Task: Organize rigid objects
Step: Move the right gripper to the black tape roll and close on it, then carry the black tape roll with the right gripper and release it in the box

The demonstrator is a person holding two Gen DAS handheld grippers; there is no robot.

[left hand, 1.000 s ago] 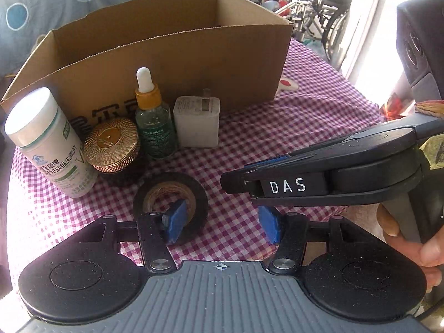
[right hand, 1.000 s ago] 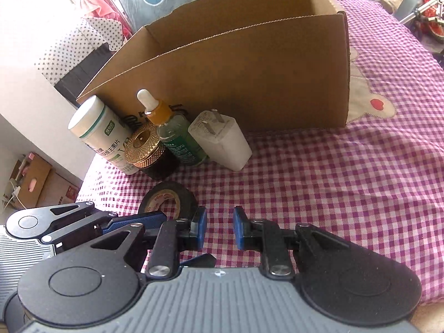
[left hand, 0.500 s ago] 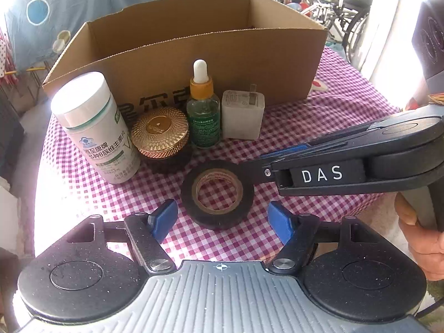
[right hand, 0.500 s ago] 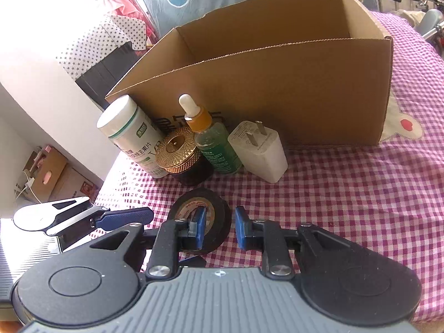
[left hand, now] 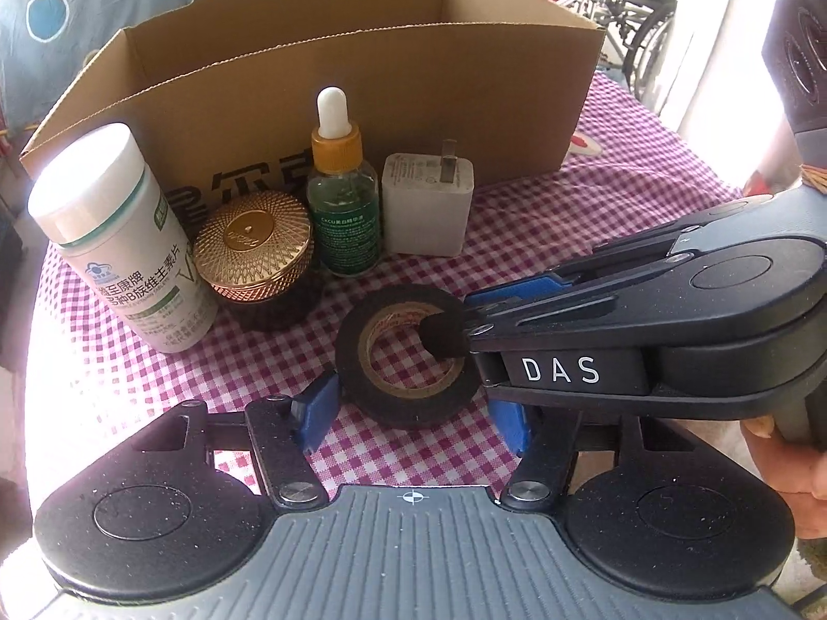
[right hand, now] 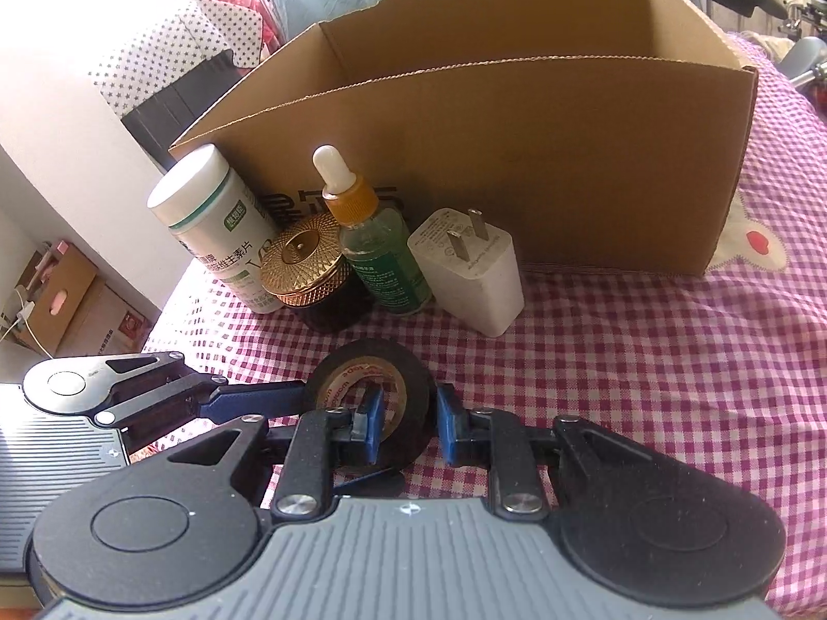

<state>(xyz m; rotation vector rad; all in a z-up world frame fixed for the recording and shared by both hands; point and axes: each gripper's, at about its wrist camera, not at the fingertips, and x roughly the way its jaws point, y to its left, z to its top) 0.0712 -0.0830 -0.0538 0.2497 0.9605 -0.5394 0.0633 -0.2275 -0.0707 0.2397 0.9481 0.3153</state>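
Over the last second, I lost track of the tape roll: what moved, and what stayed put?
The right gripper advanced to the black tape roll, one finger inside its hole, one outside, not yet clamped. The left gripper opened and now straddles the roll. The vitamin bottle, gold-lidded jar, dropper bottle, charger and cardboard box stayed.

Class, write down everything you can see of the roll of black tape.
The tape roll is black, with a tan printed core. It lies flat on the checked cloth, in front of the jar and dropper bottle. The right gripper straddles its near wall, one finger in the hole, not visibly clamped. The open left gripper flanks it.
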